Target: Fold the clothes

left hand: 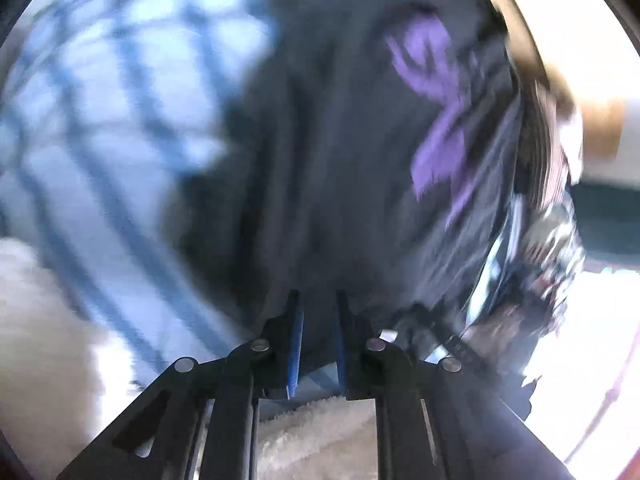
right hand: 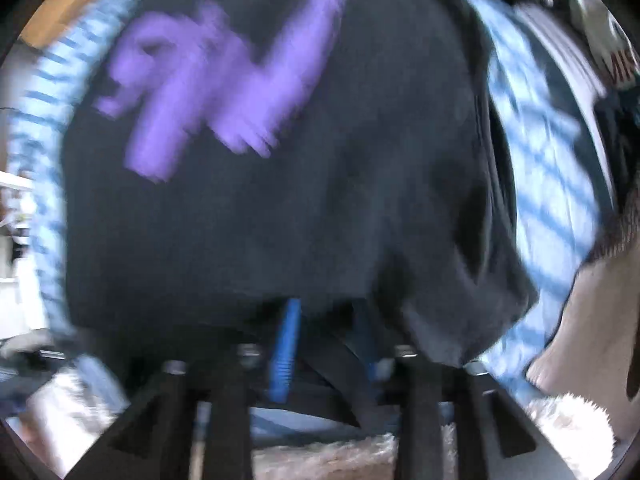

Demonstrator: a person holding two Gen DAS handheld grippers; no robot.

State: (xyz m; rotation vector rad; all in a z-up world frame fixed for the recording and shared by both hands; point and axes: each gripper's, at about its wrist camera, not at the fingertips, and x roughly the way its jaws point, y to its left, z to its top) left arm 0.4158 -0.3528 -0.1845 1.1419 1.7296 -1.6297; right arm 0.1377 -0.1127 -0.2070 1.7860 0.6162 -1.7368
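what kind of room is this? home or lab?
Likely a home, probably a bedroom: a blue plaid sheet under the dark shirt, fluffy white bedding at the edge, and more clothes piled alongside. Blur limits certainty.

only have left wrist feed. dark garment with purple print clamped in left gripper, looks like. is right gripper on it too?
Observer: Yes. The right gripper has the dark garment with the purple print bunched between its blue-padded fingers.
Operator: anything else over there?
Observer: A blue and white checked cloth lies beyond the garment's edge.
Operator: more clothes?
Observer: A white item with dark lettering shows at the top corner; blur hides the rest.
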